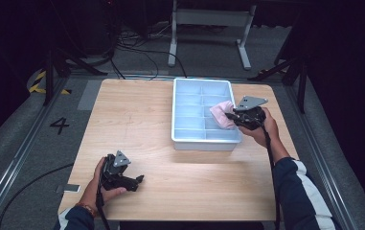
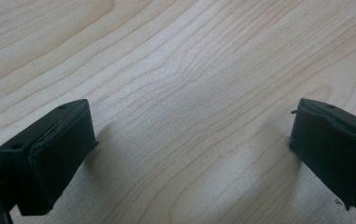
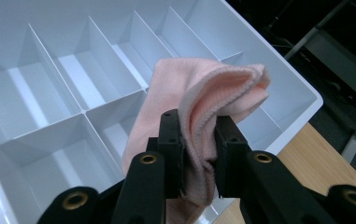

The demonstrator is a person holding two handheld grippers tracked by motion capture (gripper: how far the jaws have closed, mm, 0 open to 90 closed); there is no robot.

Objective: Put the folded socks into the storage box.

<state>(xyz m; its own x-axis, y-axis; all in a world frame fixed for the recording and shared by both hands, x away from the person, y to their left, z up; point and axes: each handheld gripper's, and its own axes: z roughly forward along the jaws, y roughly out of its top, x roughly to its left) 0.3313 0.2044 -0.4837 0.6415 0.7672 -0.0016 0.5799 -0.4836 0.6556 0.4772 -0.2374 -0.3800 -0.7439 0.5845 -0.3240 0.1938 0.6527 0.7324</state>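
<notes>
Two grippers: right gripper (image 3: pixel 199 140) clenched on the cloth (image 3: pixel 203 93); left gripper (image 2: pixel 189 154) released, idle at 7 o'clock.
Cloth: over the tray (image 1: pixel 182 136), 3 o'clock side.
Advice: centre over one compartment, lower, then release.

Legible markings: one. The numeral "4" (image 1: pixel 59 125) is printed in dark characters on the grey floor (image 1: pixel 36 139), left of the counter (image 1: pixel 137 120), in the high view. Near it, farther back on the floor, a yellow-and-black striped hazard marking (image 1: pixel 40 82) is present; it carries no text. No lettering, brand or label can be read on any other surface in the high view. The left gripper view and the right gripper view contain no readable text.
</notes>
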